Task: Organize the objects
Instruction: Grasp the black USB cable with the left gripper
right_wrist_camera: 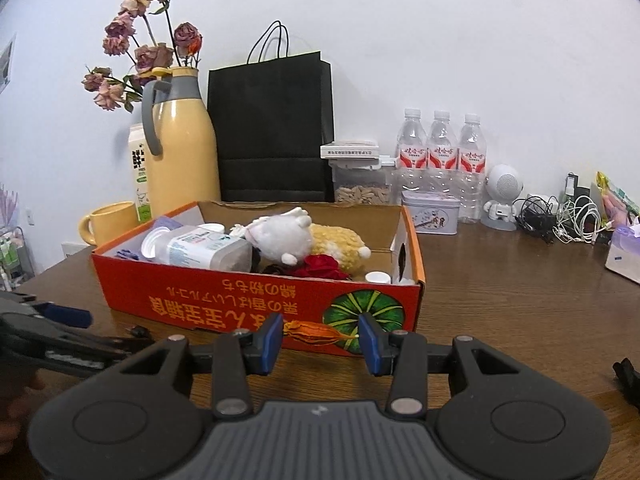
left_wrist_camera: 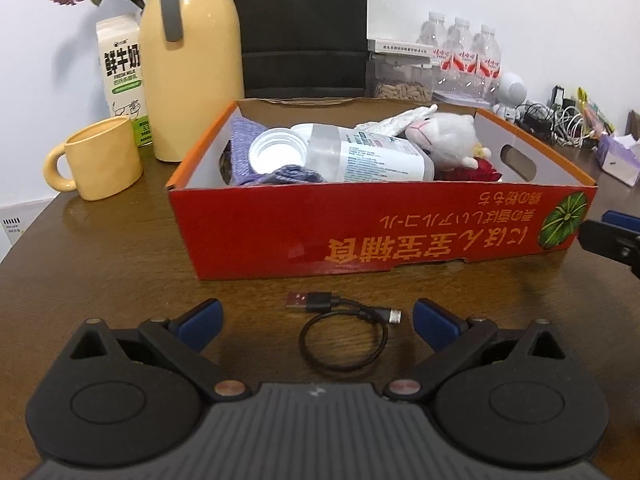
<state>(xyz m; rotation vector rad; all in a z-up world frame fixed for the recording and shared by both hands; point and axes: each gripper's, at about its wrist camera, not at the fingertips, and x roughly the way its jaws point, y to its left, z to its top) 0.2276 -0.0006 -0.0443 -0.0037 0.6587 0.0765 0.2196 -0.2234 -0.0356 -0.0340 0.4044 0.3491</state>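
Observation:
A red cardboard box (left_wrist_camera: 360, 232) sits on the brown table and holds a clear plastic bottle (left_wrist_camera: 360, 156), a white plush toy (left_wrist_camera: 444, 136) and purple cloth (left_wrist_camera: 248, 140). A coiled black USB cable (left_wrist_camera: 340, 332) lies on the table in front of the box. My left gripper (left_wrist_camera: 318, 320) is open, its fingers on either side of the cable. My right gripper (right_wrist_camera: 318, 340) is open and empty in front of the box (right_wrist_camera: 248, 296), near its right front corner. The bottle (right_wrist_camera: 200, 252) and plush (right_wrist_camera: 284, 236) show there too.
A yellow mug (left_wrist_camera: 100, 160), yellow thermos jug (left_wrist_camera: 192, 60) and milk carton (left_wrist_camera: 120, 68) stand left of the box. A black paper bag (right_wrist_camera: 272, 128), three water bottles (right_wrist_camera: 440, 160), a tin (right_wrist_camera: 430, 212), a small white robot figure (right_wrist_camera: 502, 196) and tangled cables (right_wrist_camera: 560, 216) line the back.

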